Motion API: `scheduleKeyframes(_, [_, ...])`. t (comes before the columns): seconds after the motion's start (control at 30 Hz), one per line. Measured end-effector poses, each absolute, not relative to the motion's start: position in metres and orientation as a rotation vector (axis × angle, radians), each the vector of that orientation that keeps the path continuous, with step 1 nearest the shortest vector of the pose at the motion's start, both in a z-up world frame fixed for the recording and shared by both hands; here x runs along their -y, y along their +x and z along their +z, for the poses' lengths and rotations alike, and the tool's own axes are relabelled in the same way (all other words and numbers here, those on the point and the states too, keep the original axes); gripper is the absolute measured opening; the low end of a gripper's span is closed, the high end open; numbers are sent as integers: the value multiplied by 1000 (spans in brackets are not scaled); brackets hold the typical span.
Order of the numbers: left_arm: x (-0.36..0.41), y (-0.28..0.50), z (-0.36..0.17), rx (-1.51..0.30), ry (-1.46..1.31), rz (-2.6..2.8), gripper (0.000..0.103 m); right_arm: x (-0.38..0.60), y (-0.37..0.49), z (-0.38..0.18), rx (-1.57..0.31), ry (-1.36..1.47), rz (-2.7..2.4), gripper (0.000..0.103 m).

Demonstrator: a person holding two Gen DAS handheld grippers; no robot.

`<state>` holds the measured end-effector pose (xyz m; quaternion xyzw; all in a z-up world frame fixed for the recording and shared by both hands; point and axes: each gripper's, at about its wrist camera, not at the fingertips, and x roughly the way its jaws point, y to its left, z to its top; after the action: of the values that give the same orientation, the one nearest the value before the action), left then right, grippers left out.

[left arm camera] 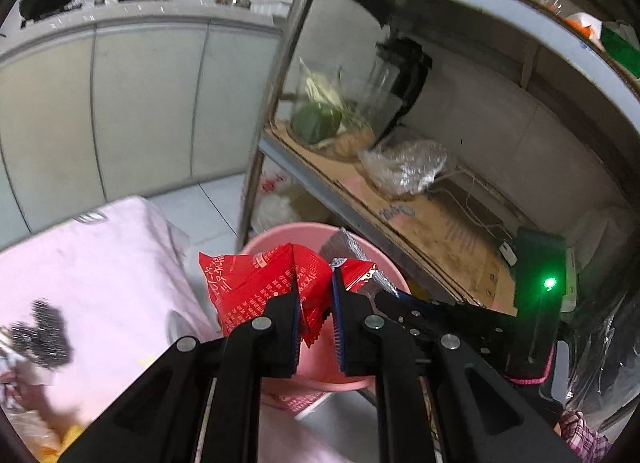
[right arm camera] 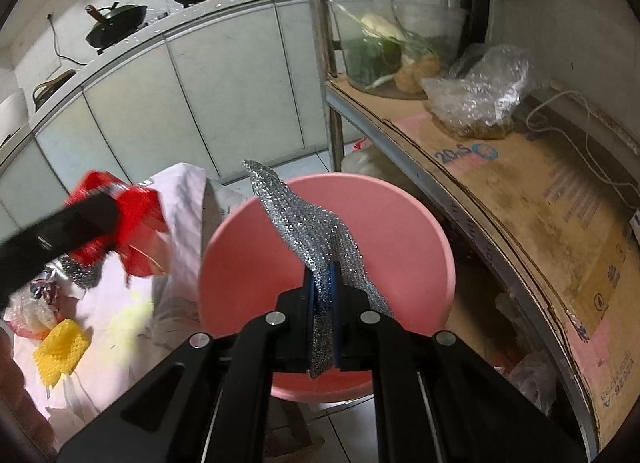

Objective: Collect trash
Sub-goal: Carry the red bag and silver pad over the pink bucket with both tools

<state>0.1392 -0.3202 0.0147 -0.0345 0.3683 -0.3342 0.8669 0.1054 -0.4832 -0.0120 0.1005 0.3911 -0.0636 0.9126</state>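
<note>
A pink plastic basin (right arm camera: 400, 223) stands on the floor by a metal shelf; it also shows in the left wrist view (left arm camera: 320, 367). My right gripper (right arm camera: 326, 303) is shut on a silver glittery scouring cloth (right arm camera: 308, 219) and holds it over the basin. My left gripper (left arm camera: 315, 319) has a red snack wrapper (left arm camera: 256, 287) between its fingers with a gap still showing, at the basin's near rim. In the right wrist view the left gripper (right arm camera: 60, 227) and the wrapper (right arm camera: 136, 223) are blurred, left of the basin.
A white-pink cloth (right arm camera: 132, 311) on the left bears a yellow foam net (right arm camera: 60, 347), a steel scourer (right arm camera: 80, 271) and plastic bags. The metal shelf (right arm camera: 400, 143) on the right holds cardboard, a glass jar and a bag. Kitchen cabinets stand behind.
</note>
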Motion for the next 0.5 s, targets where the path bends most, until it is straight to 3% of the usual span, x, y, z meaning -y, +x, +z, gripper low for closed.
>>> scheduleKeyframes(0.5, [357, 168, -45, -911, -65, -724, 13, 497, 125, -42, -895, 246, -131, 7])
